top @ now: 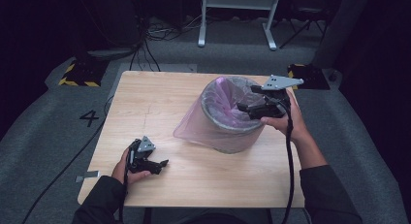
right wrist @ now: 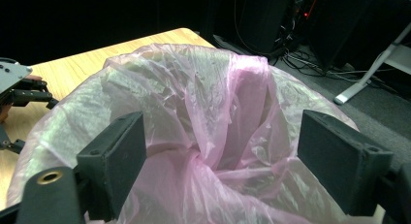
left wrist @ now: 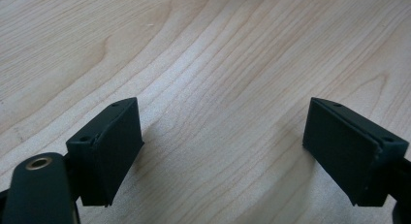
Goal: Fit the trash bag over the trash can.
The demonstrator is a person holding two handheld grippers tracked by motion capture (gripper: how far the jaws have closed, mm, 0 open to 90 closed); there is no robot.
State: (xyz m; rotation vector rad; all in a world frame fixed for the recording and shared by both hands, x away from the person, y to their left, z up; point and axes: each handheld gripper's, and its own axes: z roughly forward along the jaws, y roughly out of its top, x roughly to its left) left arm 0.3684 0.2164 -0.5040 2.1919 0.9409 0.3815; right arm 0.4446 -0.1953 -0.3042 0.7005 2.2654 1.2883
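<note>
my right gripper (top: pixel 247 107) is at the near-right rim of the bin (top: pixel 228 136), jaws wide apart, nothing pinched btw them. just beyond the jaws is the pink bag (right wrist: pixel 203 117), it lines the bin and its edge is folded over the rim on most sides. on the left side the bag (top: pixel 191 124) hangs loose outside the bin, down to the table (top: pixel 145 103). my left gripper (top: pixel 157 163) rests on the wood near me, also open, w/ nothing in it. i think the lining is almost done; left: to tidy the loose part.
</note>
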